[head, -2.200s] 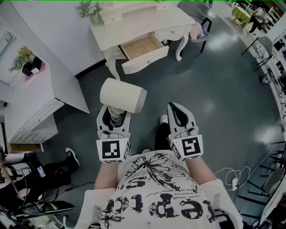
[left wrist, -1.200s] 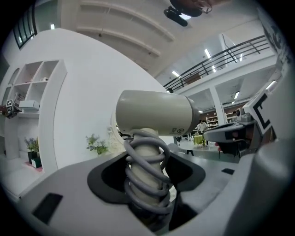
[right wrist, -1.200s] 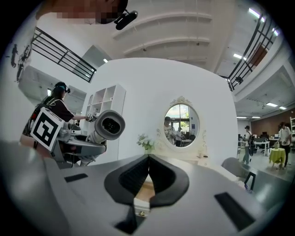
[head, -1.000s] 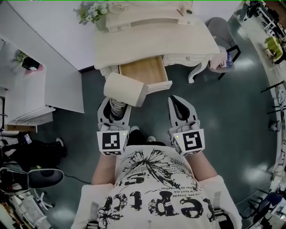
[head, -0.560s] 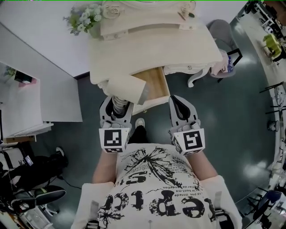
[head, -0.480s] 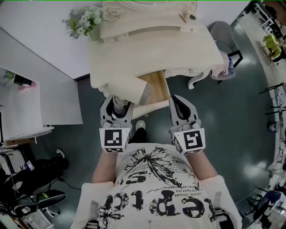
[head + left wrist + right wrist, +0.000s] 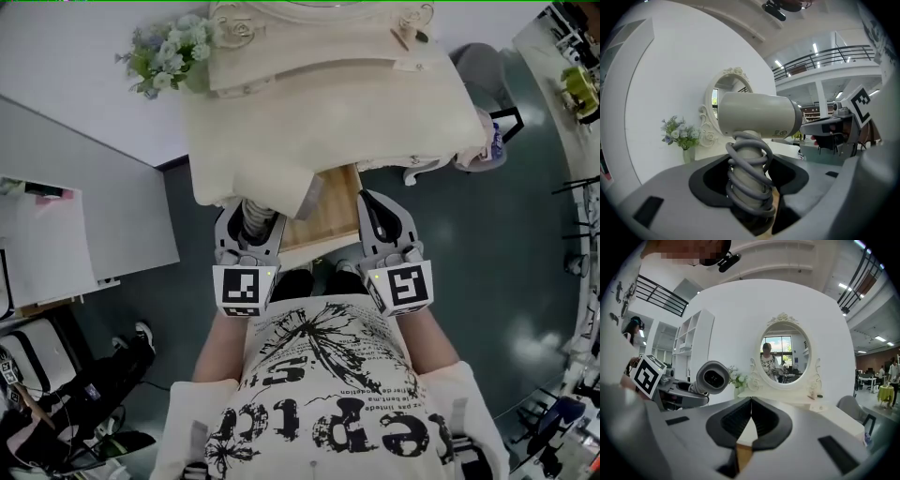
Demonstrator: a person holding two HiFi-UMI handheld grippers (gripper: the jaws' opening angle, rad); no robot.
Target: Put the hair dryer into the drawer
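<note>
My left gripper (image 7: 248,214) is shut on the handle of a cream hair dryer (image 7: 270,191), which has its grey cord coiled round it. The hair dryer (image 7: 757,115) stands upright between the jaws, its barrel level and its nozzle to the right. In the head view it hangs over the left part of the open drawer (image 7: 330,208), at the front edge of the cream dressing table (image 7: 328,112). My right gripper (image 7: 375,211) is shut and holds nothing, just right of the drawer. The right gripper view shows the hair dryer (image 7: 712,377) end-on at the left.
A vase of flowers (image 7: 164,56) stands at the table's back left, next to an oval mirror (image 7: 783,355). A grey chair (image 7: 478,70) is at the right and a white cabinet (image 7: 75,216) at the left. The person's shoes (image 7: 295,281) are below the drawer front.
The person has walked up to the dressing table. Both grippers have come forward together, and the hair dryer has gone from short of the drawer to over its left part.
</note>
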